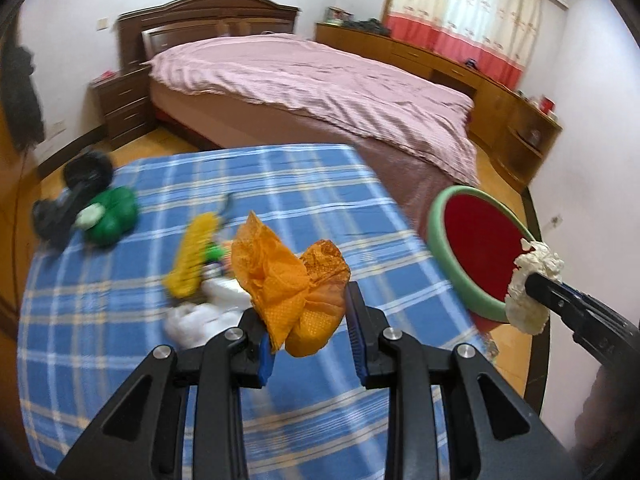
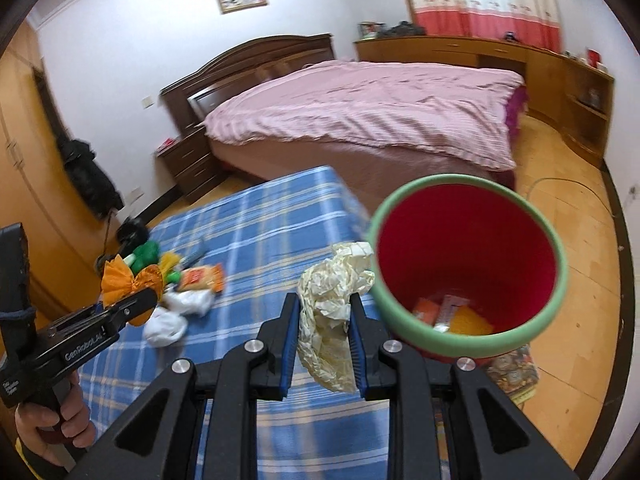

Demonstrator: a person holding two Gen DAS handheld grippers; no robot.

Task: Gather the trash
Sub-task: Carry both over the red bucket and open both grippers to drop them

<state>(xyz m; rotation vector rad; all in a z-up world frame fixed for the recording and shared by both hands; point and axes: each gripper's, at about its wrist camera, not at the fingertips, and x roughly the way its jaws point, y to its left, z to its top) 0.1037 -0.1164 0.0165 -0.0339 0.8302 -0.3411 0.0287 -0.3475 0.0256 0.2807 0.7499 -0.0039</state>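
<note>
My left gripper point(image 1: 310, 320) is shut on a crumpled orange wrapper point(image 1: 292, 276) and holds it above the blue plaid table point(image 1: 120, 360). My right gripper point(image 2: 325, 336) is shut on a crumpled cream paper wad point(image 2: 332, 300), held just left of a red bin with a green rim point(image 2: 468, 264). The bin stands on the floor at the table's right edge and holds a few wrappers. In the left wrist view the bin point(image 1: 476, 248) and the right gripper point(image 1: 536, 286) with its wad are at the right. The left gripper point(image 2: 132, 300) shows at the left of the right wrist view.
More trash lies on the table: white tissue point(image 2: 176, 316), an orange packet point(image 2: 200, 278), a yellow item point(image 1: 192, 256), a green object point(image 1: 112, 216) and dark things point(image 1: 80, 184). A pink-covered bed point(image 1: 312, 80) stands behind, wooden cabinets point(image 1: 500, 92) at the right.
</note>
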